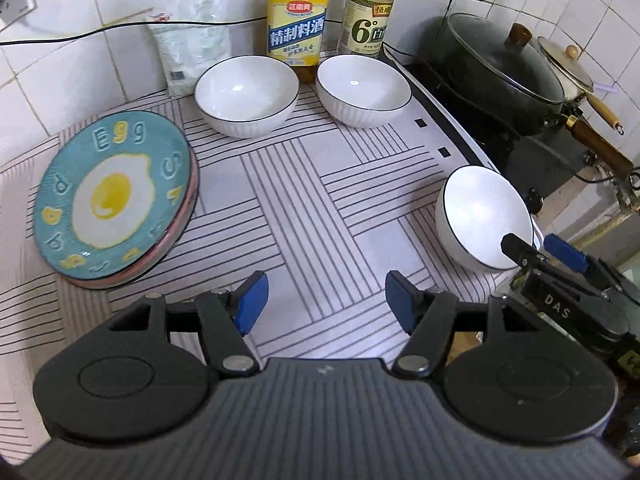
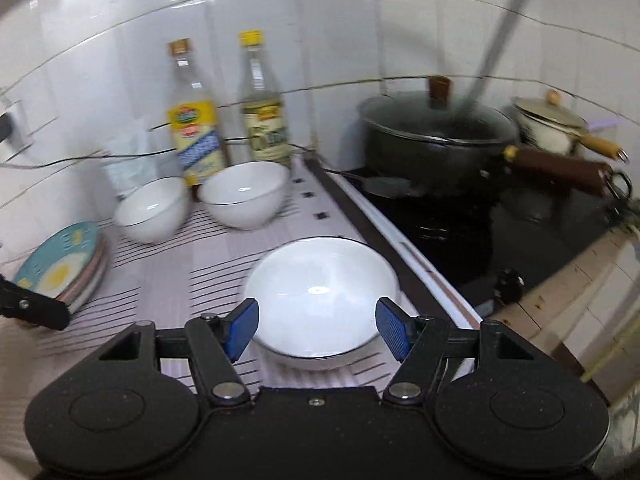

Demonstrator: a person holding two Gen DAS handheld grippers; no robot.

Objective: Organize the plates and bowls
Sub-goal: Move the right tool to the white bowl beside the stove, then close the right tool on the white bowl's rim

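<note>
At the bottom of the left wrist view, the left gripper (image 1: 326, 302) stands about half open, its blue pads (image 1: 252, 302) spread over bare striped mat (image 1: 304, 208) with nothing between them. At the bottom of the right wrist view, the right gripper (image 2: 316, 326) is likewise parted with nothing gripped; the near bowl (image 2: 320, 284) sits just ahead of it, framed between its blue pads (image 2: 394, 330), which do not press on it. In the left view that same near bowl (image 1: 480, 216) lies at the right edge of the mat, and the right gripper (image 1: 544, 250) straddles its near rim, one finger inside the bowl and one outside.

At middle left of the left view lies the stack of plates (image 1: 116, 196), topped by a teal plate with a fried-egg picture and pink rims showing below it. Further up, two more white bowls stand side by side near the wall: the left bowl (image 1: 246, 94) and the right bowl (image 1: 362, 88), close together but apart.

Behind them, against the tiled wall, stand a white bag (image 1: 192, 36), a yellow-labelled bottle (image 1: 298, 20) and a pale-labelled bottle (image 1: 368, 20). At upper right a black lidded pot (image 1: 500, 72) sits on the dark stove, with a small cream pan (image 1: 568, 68) beyond it.
</note>
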